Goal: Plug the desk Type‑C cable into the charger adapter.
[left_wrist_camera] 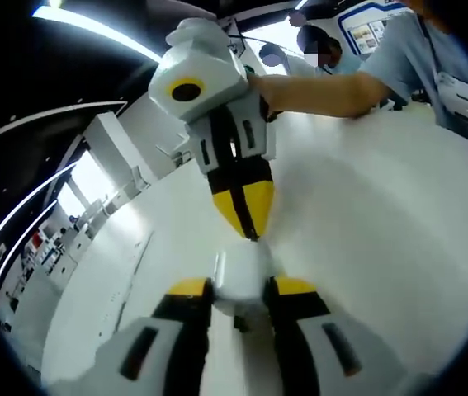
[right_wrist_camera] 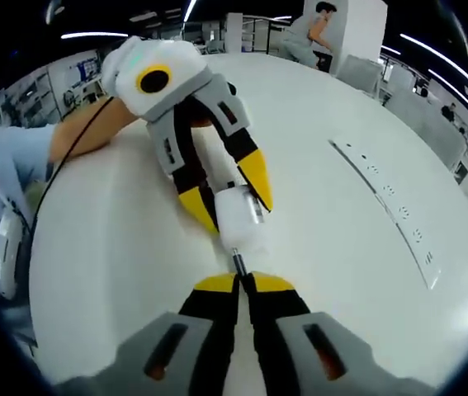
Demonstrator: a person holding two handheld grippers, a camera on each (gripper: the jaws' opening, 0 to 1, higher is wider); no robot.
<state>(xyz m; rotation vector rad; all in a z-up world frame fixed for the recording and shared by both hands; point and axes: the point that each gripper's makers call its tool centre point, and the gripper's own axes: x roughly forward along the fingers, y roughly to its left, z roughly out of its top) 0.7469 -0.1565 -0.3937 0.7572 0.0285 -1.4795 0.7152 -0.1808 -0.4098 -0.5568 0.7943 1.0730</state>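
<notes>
My left gripper (left_wrist_camera: 240, 289) is shut on the white charger adapter (left_wrist_camera: 240, 271), held just above the white table (left_wrist_camera: 382, 231). The right gripper (left_wrist_camera: 251, 231) comes down from the top of that view, its yellow tips together and right at the adapter's far end. In the right gripper view, my right gripper (right_wrist_camera: 242, 283) is shut on the small dark Type-C plug (right_wrist_camera: 238, 262). The plug's tip meets the end of the adapter (right_wrist_camera: 240, 224), which sits between the yellow fingers of the left gripper (right_wrist_camera: 234, 210). How deep the plug sits is hidden, and so is the rest of the cable.
A long recessed socket strip (right_wrist_camera: 390, 206) runs across the table (right_wrist_camera: 341, 297) on the right. A person's bare forearm (left_wrist_camera: 324, 91) holds the right gripper. Other people (right_wrist_camera: 308, 33) stand beyond the table's far edge.
</notes>
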